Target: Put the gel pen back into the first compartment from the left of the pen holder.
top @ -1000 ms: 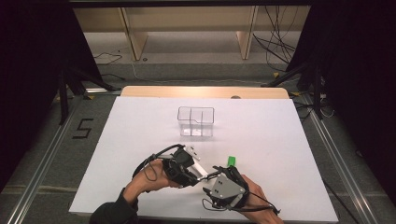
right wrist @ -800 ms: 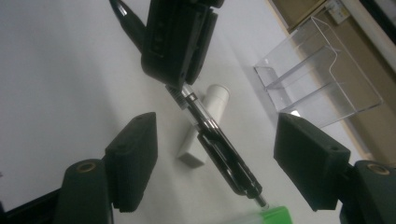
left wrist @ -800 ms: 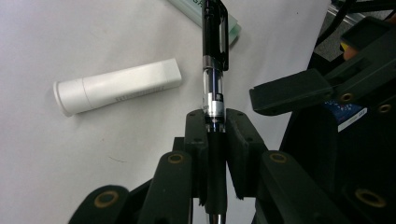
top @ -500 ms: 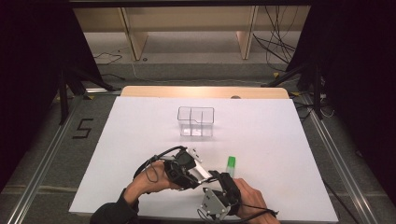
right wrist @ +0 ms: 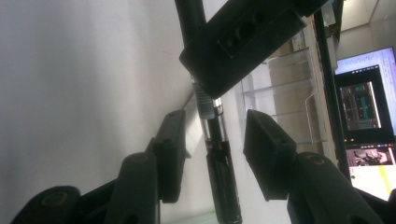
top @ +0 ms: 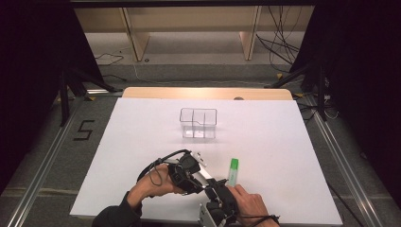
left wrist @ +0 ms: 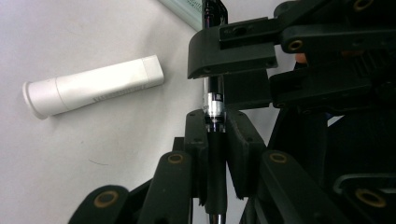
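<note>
- My left gripper (left wrist: 215, 140) pinches the pen (left wrist: 214, 105).
- My right gripper (right wrist: 212, 154) has just been closing around the pen, jaws not touching yet; grip comes next.

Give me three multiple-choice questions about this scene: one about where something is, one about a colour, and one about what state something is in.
1. Where does the clear box stand on the table?
A. At the near edge
B. Around the middle, beyond the hands
C. At the far left corner

2. What colour is the cap of the capped stick lying in the high view?
A. Red
B. Blue
C. Green

3. What is the left claw doing?
A. It is shut on a black pen
B. It is wide open with nothing between its jaws
C. It is shut on a white tube

Answers:
1 B: the high view shows the box mid-table, farther away than both hands.
2 C: the end of the stick that points towards the box is bright green.
3 A: in the left gripper view, both jaws press on the pen's black grip.
</note>
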The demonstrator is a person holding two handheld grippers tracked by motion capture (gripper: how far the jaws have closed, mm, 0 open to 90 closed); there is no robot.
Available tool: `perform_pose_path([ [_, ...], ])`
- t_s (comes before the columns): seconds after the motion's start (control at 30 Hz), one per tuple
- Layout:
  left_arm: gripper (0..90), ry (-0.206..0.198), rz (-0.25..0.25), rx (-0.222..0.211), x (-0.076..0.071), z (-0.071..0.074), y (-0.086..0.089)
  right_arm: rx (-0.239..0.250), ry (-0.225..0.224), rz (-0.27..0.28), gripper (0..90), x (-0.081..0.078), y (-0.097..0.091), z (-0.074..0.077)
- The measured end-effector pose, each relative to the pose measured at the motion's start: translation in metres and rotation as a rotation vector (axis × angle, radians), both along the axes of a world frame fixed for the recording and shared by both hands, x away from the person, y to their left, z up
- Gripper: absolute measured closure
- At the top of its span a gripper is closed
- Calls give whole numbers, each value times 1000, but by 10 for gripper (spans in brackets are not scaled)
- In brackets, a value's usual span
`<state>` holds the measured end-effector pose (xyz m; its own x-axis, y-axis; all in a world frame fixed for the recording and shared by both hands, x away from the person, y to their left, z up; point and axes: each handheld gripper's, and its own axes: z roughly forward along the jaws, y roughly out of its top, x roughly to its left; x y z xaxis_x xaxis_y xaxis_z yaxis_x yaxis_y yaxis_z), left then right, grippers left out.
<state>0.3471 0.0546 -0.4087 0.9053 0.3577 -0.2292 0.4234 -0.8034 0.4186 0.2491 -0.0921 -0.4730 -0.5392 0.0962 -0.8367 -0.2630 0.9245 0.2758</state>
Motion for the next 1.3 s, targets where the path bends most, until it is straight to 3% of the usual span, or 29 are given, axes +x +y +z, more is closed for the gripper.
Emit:
perform_pose_path([
  [0.37,793,16,-15,-3,-2,-1,-3,-67,-37,15,676,-2,3,-6],
  [0.73,793,16,-16,2,-1,-3,-3,-88,-51,55,786,-4,3,-6],
  [0.93,780,28,-21,3,-1,-4,-2,-98,-55,66,795,-5,4,-7],
  [0.97,758,23,-23,7,-1,-4,-2,-100,-55,65,796,-6,4,-7],
  [1.07,553,25,-34,30,0,-8,-1,-118,-55,48,797,-4,2,-8],
  [1.1,553,22,-32,23,0,-8,0,-118,-55,48,797,-4,2,-8],
  [1.17,454,16,-26,13,-1,-7,1,-119,-58,38,797,-2,-1,-8],
  [1.3,402,12,-20,-4,0,-3,7,-115,-66,35,797,2,-5,-8],
])
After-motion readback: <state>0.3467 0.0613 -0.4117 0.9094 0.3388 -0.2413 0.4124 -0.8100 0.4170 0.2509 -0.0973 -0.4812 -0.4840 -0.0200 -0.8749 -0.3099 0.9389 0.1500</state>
